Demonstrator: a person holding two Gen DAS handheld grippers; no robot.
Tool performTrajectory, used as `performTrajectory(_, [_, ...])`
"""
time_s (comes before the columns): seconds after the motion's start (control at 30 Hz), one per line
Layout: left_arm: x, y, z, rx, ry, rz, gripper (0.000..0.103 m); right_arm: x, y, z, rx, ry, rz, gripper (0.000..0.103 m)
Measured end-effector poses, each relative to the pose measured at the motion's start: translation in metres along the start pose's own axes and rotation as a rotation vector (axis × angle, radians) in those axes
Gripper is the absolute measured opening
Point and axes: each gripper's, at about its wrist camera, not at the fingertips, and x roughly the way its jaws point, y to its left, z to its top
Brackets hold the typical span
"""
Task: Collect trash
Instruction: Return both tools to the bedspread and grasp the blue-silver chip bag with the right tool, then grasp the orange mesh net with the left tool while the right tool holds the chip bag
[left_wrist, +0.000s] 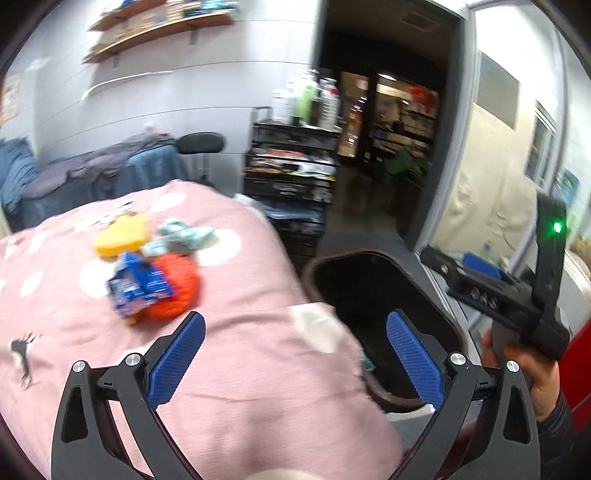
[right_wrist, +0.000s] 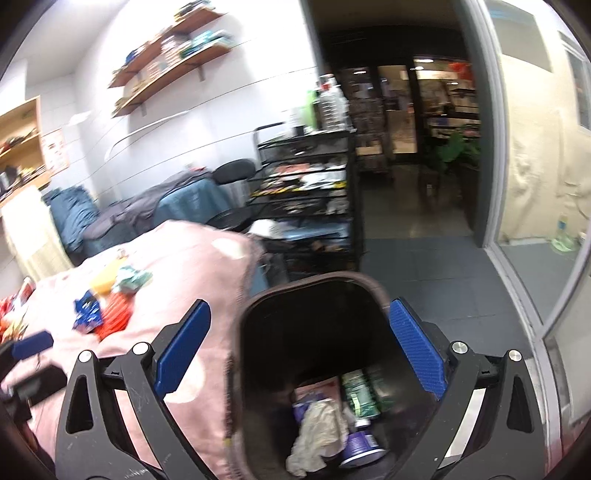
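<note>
Left wrist view first: the left gripper hangs with its blue pads spread wide and nothing between them, straddling the edge of the pink polka-dot bedcover and the dark bin at centre right. The trash still to collect sits up and to the left of those pads: a crumpled blue wrapper lying on an orange-red knitted piece, a yellow sponge-like block behind, a pale teal wad beside it. The wrapper's long side runs roughly left to right in frame; its print is too blurred to read. At right edge, a hand carries the other tool, letters on it illegible.

Right wrist view now: the right gripper, jaws equally wide and empty, looks straight into the bin, where a crumpled paper, green-labelled packets and a purple-white cup lie. No label reads clearly. The pile shows at left middle, well off from this tool, so I judge the left gripper the nearer one for the next pick.
</note>
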Motion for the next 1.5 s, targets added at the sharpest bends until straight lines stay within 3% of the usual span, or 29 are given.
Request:
performTrajectory(0.53, [-0.04,0.15,-0.027,-0.271,-0.007,0.265,0.098,0.037,0.127,-0.006,-0.166,0.131,0.294,0.096])
performTrajectory(0.77, [-0.052,0.193,-0.037,-0.36,0.004,0.283,0.098,0.057,0.188,-0.009,-0.303,0.214,0.386,0.096])
performTrajectory(1.07, [-0.045,0.204,-0.033,-0.371,0.026,0.259,0.098,0.095,0.268,-0.012,-0.556,0.29,0.44,0.095])
performTrajectory(1.23, [-0.034,0.203,-0.032,-0.35,0.055,0.245,0.098,0.125,0.298,-0.017,-0.654,0.325,0.396,0.079])
performTrajectory(1.33, [-0.026,0.199,-0.03,-0.325,0.078,0.236,0.098,0.142,0.298,-0.013,-0.627,0.369,0.391,0.035])
performTrajectory(1.4, [-0.022,0.196,-0.028,-0.305,0.091,0.229,0.098,0.141,0.292,-0.005,-0.584,0.353,0.423,0.017])
performTrajectory(1.5, [-0.013,0.192,-0.024,-0.28,0.112,0.216,0.098,0.131,0.279,0.009,-0.521,0.297,0.437,0.014])
